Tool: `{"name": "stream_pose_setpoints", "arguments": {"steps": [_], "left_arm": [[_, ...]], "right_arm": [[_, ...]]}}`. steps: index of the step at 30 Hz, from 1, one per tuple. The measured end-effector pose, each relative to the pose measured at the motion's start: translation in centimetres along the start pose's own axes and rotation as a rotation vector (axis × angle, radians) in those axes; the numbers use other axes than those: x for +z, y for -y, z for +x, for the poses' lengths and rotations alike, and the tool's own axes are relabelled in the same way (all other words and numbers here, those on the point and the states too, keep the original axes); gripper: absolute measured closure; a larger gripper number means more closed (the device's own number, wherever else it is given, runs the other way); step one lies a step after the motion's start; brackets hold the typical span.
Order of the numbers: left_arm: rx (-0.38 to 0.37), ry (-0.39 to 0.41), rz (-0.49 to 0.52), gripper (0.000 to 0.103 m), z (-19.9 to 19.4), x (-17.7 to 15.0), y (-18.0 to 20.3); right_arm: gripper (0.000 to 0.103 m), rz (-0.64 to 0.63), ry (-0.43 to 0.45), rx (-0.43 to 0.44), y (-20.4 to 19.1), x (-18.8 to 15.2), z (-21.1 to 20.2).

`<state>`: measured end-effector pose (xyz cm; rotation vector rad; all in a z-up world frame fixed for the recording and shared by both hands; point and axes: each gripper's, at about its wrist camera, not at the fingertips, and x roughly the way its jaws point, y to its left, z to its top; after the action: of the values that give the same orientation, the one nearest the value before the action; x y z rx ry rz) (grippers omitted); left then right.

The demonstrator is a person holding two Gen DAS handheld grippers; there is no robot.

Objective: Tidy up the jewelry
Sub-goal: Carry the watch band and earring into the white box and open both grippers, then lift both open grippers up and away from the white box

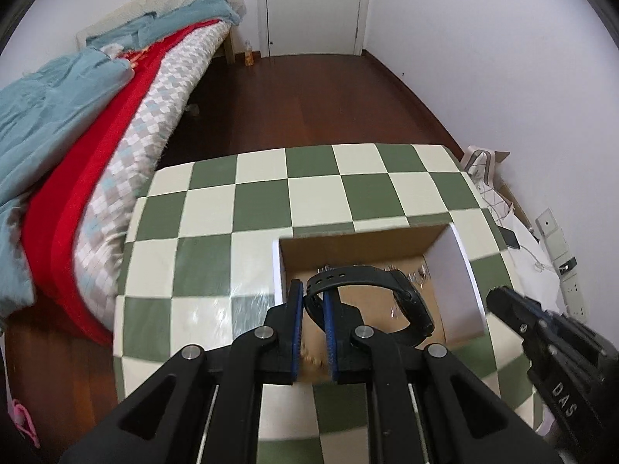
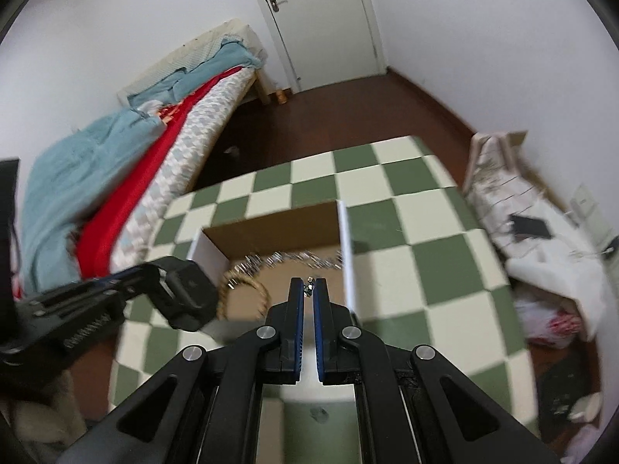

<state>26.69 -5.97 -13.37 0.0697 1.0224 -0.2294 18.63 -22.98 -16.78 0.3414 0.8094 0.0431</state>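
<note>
Two grippers hang over the cardboard box [image 1: 456, 270]: the left gripper [image 1: 314, 301] is clamped on a light, floppy black watch [image 1: 371, 276] strap, the right gripper [image 2: 308, 288] pinches a tiny, fragile trinket [image 2: 309, 285], silver jewelry [image 2: 286, 260] beyond at twelve o'clock.

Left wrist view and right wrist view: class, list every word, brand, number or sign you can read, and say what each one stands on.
"DAS": pale letters on the black body of the right gripper, at the right edge of the left wrist view.
Left gripper in the right wrist view: too blurred to show any lettering.
Watch, cardboard box, door: no text visible.
</note>
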Motion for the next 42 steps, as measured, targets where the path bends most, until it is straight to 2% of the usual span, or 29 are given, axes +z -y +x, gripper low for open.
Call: {"name": "stream_pose_setpoints", "arguments": {"steps": [5,7,12,14,15,16,18,20,21,22,24,26,28,30,33,36,42], "left_arm": [[-0.041,-0.059,-0.001,0.095,2.7,1.7,0.3],[-0.045,-0.083,-0.009,0.090,3.6,1.9,0.5],[-0.042,-0.076,-0.028,0.084,4.0,2.2,0.5],[-0.039,-0.060,-0.033,0.076,3.7,2.3,0.3],[-0.032,-0.053,-0.037,0.066,3.5,2.4,0.2],[-0.019,-0.047,-0.041,0.048,3.3,2.4,0.0],[-0.012,-0.032,-0.055,0.031,2.9,2.5,-0.4],[0.000,-0.021,-0.066,0.030,2.3,2.5,-0.9],[0.015,-0.017,-0.067,0.023,2.1,2.4,-1.1],[0.028,-0.012,-0.066,0.013,1.9,2.3,-1.3],[0.069,-0.001,-0.060,0.003,1.4,1.9,-1.7],[0.107,0.014,-0.053,0.003,1.0,1.4,-2.1],[0.128,0.023,-0.050,0.003,0.6,0.7,-2.4],[0.144,0.033,-0.052,0.002,0.2,-0.1,-2.7],[0.178,0.043,-0.045,0.001,-0.5,-1.6,-2.7],[0.195,0.051,-0.037,0.001,-1.2,-2.8,-2.7],[0.209,0.079,-0.031,0.001,-3.3,-4.6,-2.6]], "right_arm": [[0.098,0.008,-0.062,0.031,0.0,2.3,3.5],[0.098,0.011,-0.089,0.043,0.1,2.8,4.7],[0.097,0.054,-0.173,0.085,0.8,3.7,7.3],[0.096,0.075,-0.184,0.086,1.2,3.8,7.5],[0.095,0.079,-0.181,0.082,1.4,3.8,7.4],[0.094,0.080,-0.177,0.080,1.5,3.8,7.3],[0.083,0.083,-0.177,0.078,1.6,3.8,7.1],[0.071,0.080,-0.175,0.068,1.6,3.8,6.8],[0.064,0.082,-0.173,0.070,1.7,3.8,6.7],[0.061,0.086,-0.175,0.068,1.7,3.8,6.6],[0.054,0.088,-0.168,0.059,1.7,3.8,6.0],[0.049,0.077,-0.167,0.033,1.6,3.7,5.6],[0.036,0.042,-0.156,-0.015,1.2,3.5,5.1],[0.018,-0.011,-0.145,-0.077,0.6,3.1,4.7],[0.006,-0.084,-0.141,-0.162,-0.4,2.3,4.1],[0.000,-0.138,-0.133,-0.223,-1.2,1.5,3.6],[0.000,-0.177,-0.110,-0.277,-1.9,0.2,2.0]]}}
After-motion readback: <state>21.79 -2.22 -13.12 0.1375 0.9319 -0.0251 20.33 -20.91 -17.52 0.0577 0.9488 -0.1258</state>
